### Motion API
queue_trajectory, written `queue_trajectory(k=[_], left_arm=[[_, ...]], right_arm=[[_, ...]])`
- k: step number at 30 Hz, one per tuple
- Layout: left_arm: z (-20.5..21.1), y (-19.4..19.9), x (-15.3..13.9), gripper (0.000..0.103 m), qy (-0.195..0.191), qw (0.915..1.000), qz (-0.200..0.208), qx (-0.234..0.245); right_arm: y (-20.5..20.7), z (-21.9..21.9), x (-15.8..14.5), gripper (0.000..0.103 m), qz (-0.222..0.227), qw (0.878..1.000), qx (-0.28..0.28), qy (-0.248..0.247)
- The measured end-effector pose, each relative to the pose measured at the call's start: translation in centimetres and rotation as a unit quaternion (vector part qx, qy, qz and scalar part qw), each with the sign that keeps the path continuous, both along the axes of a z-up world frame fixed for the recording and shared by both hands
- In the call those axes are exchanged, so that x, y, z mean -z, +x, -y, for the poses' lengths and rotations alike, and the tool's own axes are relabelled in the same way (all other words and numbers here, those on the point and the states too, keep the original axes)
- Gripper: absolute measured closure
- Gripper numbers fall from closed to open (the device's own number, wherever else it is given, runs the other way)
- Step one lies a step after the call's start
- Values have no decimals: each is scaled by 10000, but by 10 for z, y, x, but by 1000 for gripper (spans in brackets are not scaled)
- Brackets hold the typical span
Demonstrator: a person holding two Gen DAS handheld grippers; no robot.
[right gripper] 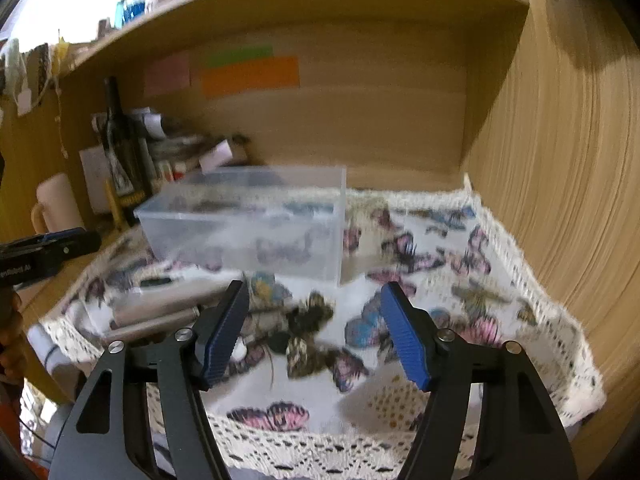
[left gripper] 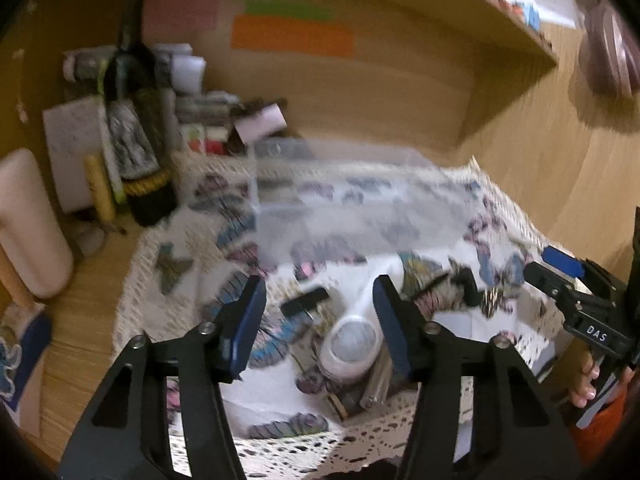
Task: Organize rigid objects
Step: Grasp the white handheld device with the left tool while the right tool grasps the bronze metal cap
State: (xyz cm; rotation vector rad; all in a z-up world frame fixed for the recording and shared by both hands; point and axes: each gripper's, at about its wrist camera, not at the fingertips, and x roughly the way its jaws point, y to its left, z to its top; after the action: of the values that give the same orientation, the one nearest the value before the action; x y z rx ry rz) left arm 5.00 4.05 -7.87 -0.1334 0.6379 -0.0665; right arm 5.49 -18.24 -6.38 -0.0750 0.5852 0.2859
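Note:
A clear plastic box (right gripper: 256,220) stands on the butterfly-print cloth (right gripper: 440,264) at the back; it shows blurred in the left wrist view (left gripper: 340,208). My left gripper (left gripper: 320,316) is open above a white cylindrical item (left gripper: 352,344) lying among small dark pieces (left gripper: 304,302) and metallic bits (left gripper: 372,388). My right gripper (right gripper: 316,332) is open and empty above a cluster of dark patterned hair clips (right gripper: 308,332). Silver tubes (right gripper: 160,308) lie to its left. The right gripper also shows at the right edge of the left wrist view (left gripper: 560,276).
A dark wine bottle (left gripper: 136,120) and stacked boxes (left gripper: 76,148) stand at the back left, with a cream mug (left gripper: 28,224) beside them. Wooden walls enclose the right (right gripper: 560,160) and back. A shelf (right gripper: 280,4) runs overhead.

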Motion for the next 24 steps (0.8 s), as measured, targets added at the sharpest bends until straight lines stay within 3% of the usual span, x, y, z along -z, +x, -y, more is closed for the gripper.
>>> queue_trajectory(k=[10, 16, 24], left_arm=[[19, 17, 37, 49, 32, 9976, -597, 338], [15, 18, 48, 49, -170, 9972, -662, 299], [20, 37, 56, 50, -76, 9950, -963, 234]], right_arm=[[14, -5, 37, 48, -742, 9972, -123, 58], [27, -8, 49, 58, -1012, 9946, -159, 192], [29, -3, 52, 58, -1056, 9937, -124, 344]])
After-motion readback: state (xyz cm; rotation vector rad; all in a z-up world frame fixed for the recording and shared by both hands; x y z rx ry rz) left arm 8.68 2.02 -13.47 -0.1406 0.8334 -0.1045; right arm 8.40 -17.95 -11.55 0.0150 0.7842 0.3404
